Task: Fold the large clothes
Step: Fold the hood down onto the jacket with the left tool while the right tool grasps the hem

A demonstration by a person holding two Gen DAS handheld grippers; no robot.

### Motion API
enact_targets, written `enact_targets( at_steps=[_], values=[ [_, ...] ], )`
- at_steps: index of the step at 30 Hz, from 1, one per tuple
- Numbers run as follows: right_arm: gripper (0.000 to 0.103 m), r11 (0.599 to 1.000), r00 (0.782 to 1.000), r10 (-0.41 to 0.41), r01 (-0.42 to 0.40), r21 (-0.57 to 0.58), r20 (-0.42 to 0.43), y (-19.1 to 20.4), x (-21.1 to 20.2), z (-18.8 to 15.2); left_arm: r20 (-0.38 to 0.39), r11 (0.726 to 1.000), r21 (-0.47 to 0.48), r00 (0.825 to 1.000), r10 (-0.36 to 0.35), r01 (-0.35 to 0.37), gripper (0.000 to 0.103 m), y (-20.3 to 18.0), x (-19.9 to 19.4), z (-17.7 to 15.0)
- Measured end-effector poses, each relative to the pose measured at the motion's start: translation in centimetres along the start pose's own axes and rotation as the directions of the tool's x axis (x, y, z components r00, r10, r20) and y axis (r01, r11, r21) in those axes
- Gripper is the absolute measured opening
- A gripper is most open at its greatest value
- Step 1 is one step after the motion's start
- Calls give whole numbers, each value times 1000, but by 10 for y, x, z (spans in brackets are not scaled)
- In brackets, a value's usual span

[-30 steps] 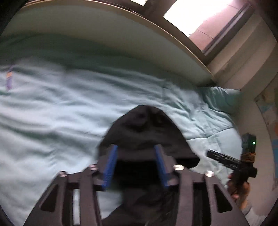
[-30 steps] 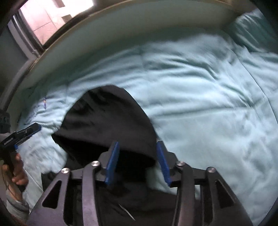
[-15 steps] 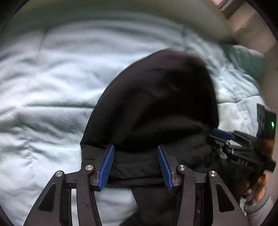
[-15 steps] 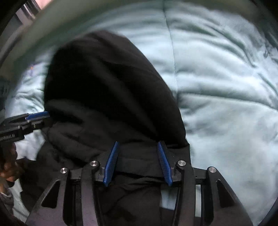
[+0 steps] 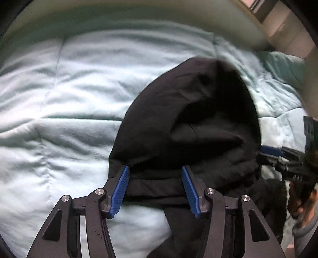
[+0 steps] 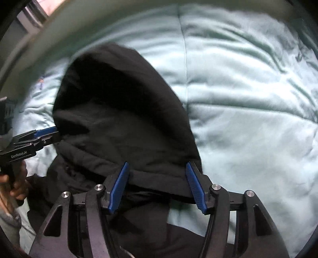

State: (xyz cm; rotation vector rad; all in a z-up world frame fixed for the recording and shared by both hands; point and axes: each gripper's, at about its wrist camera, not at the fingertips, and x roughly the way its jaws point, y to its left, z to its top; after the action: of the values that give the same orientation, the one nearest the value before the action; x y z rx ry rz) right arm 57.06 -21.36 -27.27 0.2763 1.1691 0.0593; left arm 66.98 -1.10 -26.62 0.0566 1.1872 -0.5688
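Observation:
A large black garment (image 5: 190,123) lies bunched on a pale teal quilt (image 5: 59,103); it also fills the middle of the right wrist view (image 6: 123,123). My left gripper (image 5: 155,188) is open, its blue pads either side of a folded hem of the garment's left edge. My right gripper (image 6: 157,184) is open too, its pads either side of the hem at the garment's right edge. Each gripper shows in the other's view, the right one (image 5: 278,156) and the left one (image 6: 39,137), both at the cloth's sides.
The quilt covers a bed with a pale headboard or wall edge (image 5: 139,17) at the far side. A teal pillow (image 5: 282,65) lies at the far right. A window frame (image 5: 264,10) is beyond it.
Both grippers have swung down towards the bed and the garment has come down onto the quilt. The jaws stand wider apart than a second ago and the cloth has spread out.

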Motion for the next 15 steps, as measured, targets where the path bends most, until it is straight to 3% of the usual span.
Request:
enact_targets(
  at_steps=[6,9,13,15],
  values=[
    [63,1000,1000,-13,13,-20,22,-15,-30,5,49,998,-39,997,-55,56,56,29,-44,17],
    [72,1000,1000,4,-4,-9,13,-24,-26,20,53,994,-63,995,-86,89,57,52,-53,26],
    [73,999,999,30,-29,15,-32,-47,-5,49,-17,986,-103,991,-130,128,58,70,-29,53],
    [73,998,997,56,-56,10,-51,-42,9,63,-69,974,-133,979,-191,181,58,78,-13,61]
  ],
)
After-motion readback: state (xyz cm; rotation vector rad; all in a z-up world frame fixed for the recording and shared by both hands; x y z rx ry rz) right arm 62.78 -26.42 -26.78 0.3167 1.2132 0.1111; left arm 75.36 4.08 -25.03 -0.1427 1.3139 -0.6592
